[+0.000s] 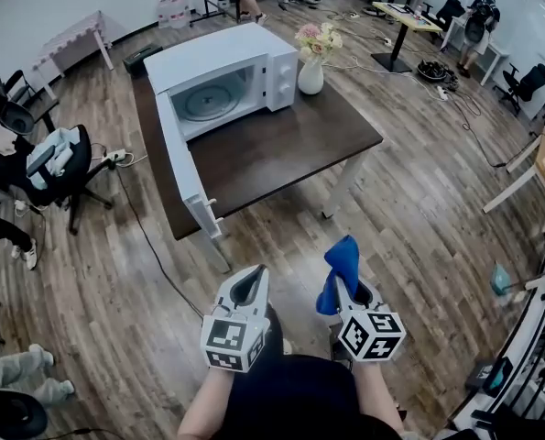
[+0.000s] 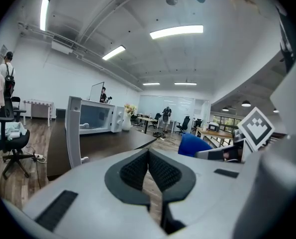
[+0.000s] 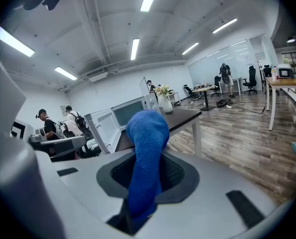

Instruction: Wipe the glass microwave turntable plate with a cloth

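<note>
Jaws tight on cloth (image 3: 147, 133) — right gripper (image 3: 145, 177)

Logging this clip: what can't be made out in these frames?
Head view: the glass turntable plate is too small to judge clean or dirty.
Left gripper view: the plate is not discernible inside the distant microwave.
Right gripper view: the lower end of the blue cloth is hidden between the jaws of the right gripper.

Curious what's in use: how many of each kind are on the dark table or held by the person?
White microwave oven: 1
Round glass turntable plate: 1
White flower vase: 1
Blue cloth: 1
Grey tools: 2 (left tool, right tool)
Total: 6
</note>
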Demonstrator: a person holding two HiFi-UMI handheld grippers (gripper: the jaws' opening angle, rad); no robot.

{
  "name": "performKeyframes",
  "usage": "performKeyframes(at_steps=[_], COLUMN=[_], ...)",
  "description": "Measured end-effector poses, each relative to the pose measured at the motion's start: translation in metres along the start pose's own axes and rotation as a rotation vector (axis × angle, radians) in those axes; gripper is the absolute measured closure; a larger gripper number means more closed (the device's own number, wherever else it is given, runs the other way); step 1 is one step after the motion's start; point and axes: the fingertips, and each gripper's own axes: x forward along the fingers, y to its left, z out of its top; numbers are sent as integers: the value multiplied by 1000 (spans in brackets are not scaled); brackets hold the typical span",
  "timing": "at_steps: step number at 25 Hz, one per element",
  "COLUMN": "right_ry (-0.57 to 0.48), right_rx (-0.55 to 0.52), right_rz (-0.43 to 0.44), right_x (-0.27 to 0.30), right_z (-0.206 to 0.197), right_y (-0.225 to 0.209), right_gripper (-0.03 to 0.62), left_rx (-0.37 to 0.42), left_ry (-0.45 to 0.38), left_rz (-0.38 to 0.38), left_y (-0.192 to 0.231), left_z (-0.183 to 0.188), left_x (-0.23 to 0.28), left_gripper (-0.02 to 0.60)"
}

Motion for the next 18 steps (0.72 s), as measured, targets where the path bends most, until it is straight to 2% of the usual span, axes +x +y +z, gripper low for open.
performKeyframes(at_steps=[10,18], right_ry=[20,27], right_rx=[40,39], right_rz=[-6,-8], right_x=[53,136], right_z=[21,81], right_y=[-27,-42], right_gripper=[525,525], left_rx=[-1,-8], left_ry=[25,15], left_rz=[-30,-43], left_y=[17,61], left_z=[10,54], left_x=[73,157], left_gripper=[577,577])
